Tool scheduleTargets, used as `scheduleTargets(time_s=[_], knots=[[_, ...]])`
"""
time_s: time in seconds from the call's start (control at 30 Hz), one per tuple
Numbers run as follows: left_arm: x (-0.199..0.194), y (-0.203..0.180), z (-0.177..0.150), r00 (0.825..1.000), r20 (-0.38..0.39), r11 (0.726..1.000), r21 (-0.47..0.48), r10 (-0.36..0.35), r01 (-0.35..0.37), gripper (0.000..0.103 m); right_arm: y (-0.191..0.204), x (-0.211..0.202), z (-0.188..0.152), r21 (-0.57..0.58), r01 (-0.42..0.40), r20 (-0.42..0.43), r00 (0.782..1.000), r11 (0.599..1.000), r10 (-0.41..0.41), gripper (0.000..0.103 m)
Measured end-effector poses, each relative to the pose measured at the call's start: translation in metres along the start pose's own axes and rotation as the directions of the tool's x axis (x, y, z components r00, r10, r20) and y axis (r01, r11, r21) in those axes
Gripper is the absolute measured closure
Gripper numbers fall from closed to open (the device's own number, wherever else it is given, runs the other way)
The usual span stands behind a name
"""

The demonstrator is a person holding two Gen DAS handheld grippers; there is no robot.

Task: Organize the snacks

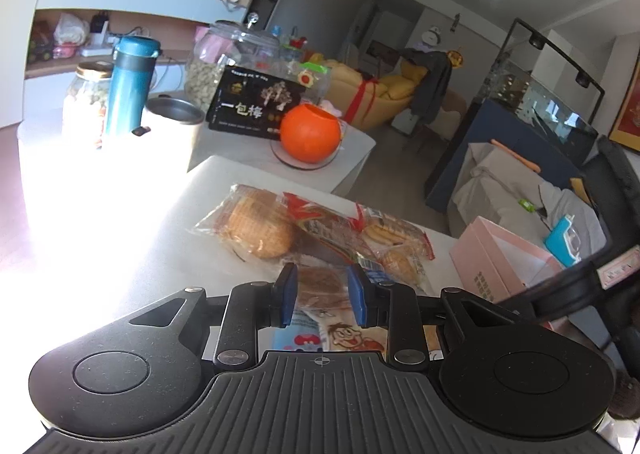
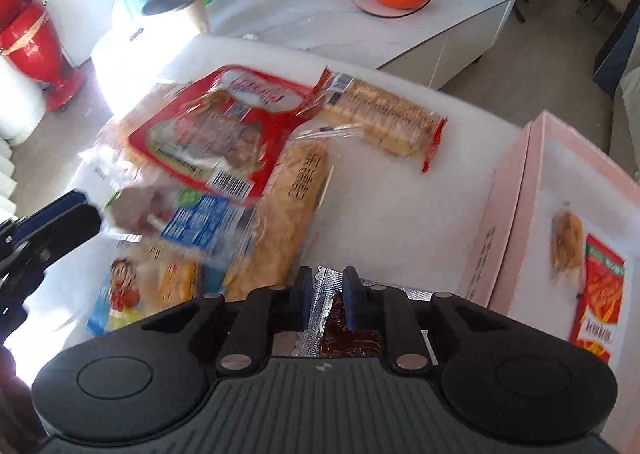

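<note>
Snacks heaped on the white table, pink box waiting at 3 o'clock to take them.

The right gripper has its jaws narrowed around a silver-edged foil packet, probably to carry it across to the box, where a red snack bag already lies. The left gripper hovers parted over a round brown cake; whether it touches, I cannot tell. The red cookie pack and cracker sleeve wait at 12 o'clock.

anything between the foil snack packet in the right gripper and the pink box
Nothing visible. The right hand-held gripper pinches the silver foil snack packet just left of the open pink cardboard box; only bare white tabletop lies between them.
</note>
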State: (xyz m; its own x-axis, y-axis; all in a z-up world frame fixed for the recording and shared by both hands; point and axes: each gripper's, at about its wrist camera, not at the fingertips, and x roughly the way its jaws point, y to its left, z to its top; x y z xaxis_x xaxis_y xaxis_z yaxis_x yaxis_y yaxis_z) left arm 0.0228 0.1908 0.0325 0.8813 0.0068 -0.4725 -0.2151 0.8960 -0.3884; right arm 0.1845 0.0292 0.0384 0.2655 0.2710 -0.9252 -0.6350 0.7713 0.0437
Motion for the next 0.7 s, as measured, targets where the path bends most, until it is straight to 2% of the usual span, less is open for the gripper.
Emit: scheduleTargets(time_s=[0.07, 0.17, 0.2, 0.23, 0.3, 0.4, 0.53, 0.6, 0.7], knots=[[0.001, -0.004, -0.002, 1.000, -0.004, 1.000, 0.016, -0.005, 0.005, 0.072, 0.000, -0.011, -0.020, 0.008, -0.062, -0.013, 0.998, 0.998, 0.062, 0.085], [0.001, -0.011, -0.005, 1.000, 0.003, 0.999, 0.050, 0.001, -0.001, 0.072, -0.005, -0.039, -0.052, 0.009, -0.096, 0.056, 0.994, 0.995, 0.096, 0.084], [0.000, -0.015, -0.005, 1.000, 0.003, 0.998, 0.059, -0.001, 0.001, 0.072, -0.009, -0.048, -0.062, 0.009, -0.113, 0.079, 0.991, 0.994, 0.112, 0.076], [-0.001, -0.019, -0.005, 1.000, -0.004, 0.997, 0.070, -0.010, 0.010, 0.072, -0.015, -0.058, -0.073, 0.021, -0.128, 0.099, 0.987, 0.992, 0.125, 0.063], [-0.003, -0.028, -0.006, 0.999, -0.026, 0.995, 0.096, -0.029, 0.031, 0.072, -0.030, -0.070, -0.089, 0.047, -0.119, 0.134, 0.985, 0.992, 0.112, 0.045], [-0.010, -0.042, -0.011, 0.998, -0.053, 0.989, 0.144, -0.024, 0.031, 0.072, -0.054, -0.075, -0.101, 0.076, -0.063, 0.185, 0.982, 0.995, 0.048, 0.043], [-0.019, -0.050, -0.019, 0.996, -0.091, 0.983, 0.183, -0.001, 0.018, 0.072, -0.082, -0.060, -0.095, 0.190, -0.128, 0.225, 0.971, 0.973, 0.084, 0.043], [-0.021, -0.049, -0.020, 0.995, -0.096, 0.982, 0.188, 0.031, -0.012, 0.072, -0.076, -0.052, -0.093, 0.187, -0.133, 0.238, 0.967, 0.973, 0.087, 0.041], [-0.021, -0.049, -0.018, 0.992, -0.110, 0.982, 0.186, 0.066, -0.045, 0.072, -0.041, -0.037, -0.096, 0.096, -0.118, 0.218, 0.971, 0.988, 0.095, 0.040]])
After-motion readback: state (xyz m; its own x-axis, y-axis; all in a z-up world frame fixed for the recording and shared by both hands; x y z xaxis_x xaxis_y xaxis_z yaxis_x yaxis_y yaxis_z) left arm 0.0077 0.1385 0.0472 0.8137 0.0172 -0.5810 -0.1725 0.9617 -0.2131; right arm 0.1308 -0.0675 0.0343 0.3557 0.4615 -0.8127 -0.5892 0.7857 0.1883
